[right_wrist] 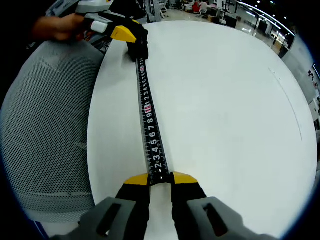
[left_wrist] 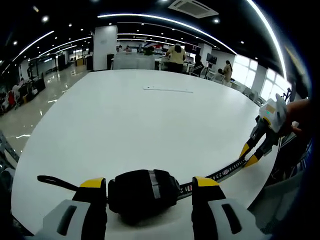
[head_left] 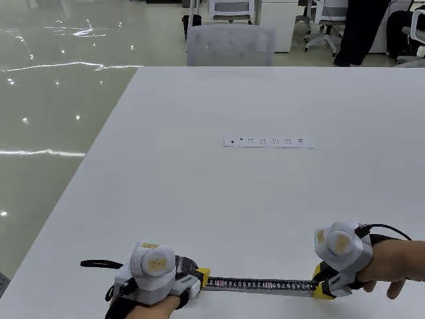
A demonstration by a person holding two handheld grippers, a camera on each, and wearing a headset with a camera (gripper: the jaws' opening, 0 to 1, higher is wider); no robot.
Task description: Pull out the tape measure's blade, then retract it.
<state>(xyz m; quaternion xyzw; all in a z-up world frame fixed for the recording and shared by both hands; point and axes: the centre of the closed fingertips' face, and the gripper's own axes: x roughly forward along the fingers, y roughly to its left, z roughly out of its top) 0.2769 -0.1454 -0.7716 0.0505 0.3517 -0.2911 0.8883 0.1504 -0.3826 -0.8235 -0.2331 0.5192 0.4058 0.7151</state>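
Observation:
The black tape measure case (left_wrist: 144, 194) sits between the yellow-tipped jaws of my left gripper (left_wrist: 149, 185), which is shut on it, low on the white table (head_left: 265, 212). In the head view this left gripper (head_left: 199, 278) is at the bottom left, with the case (head_left: 188, 269) in it. The blade (head_left: 262, 285) lies drawn out flat along the table's near edge, numbers up. My right gripper (right_wrist: 160, 179) is shut on the blade (right_wrist: 149, 115) at its low-number tip; in the head view the right gripper (head_left: 320, 284) is at the bottom right. A black wrist strap (left_wrist: 54, 181) trails left of the case.
A white power strip (head_left: 269, 141) lies mid-table. An office chair (head_left: 229, 45) stands at the far edge, and a grey mesh chair back (right_wrist: 50, 130) sits just off the near edge. Shiny floor lies to the left. A person stands at the far right.

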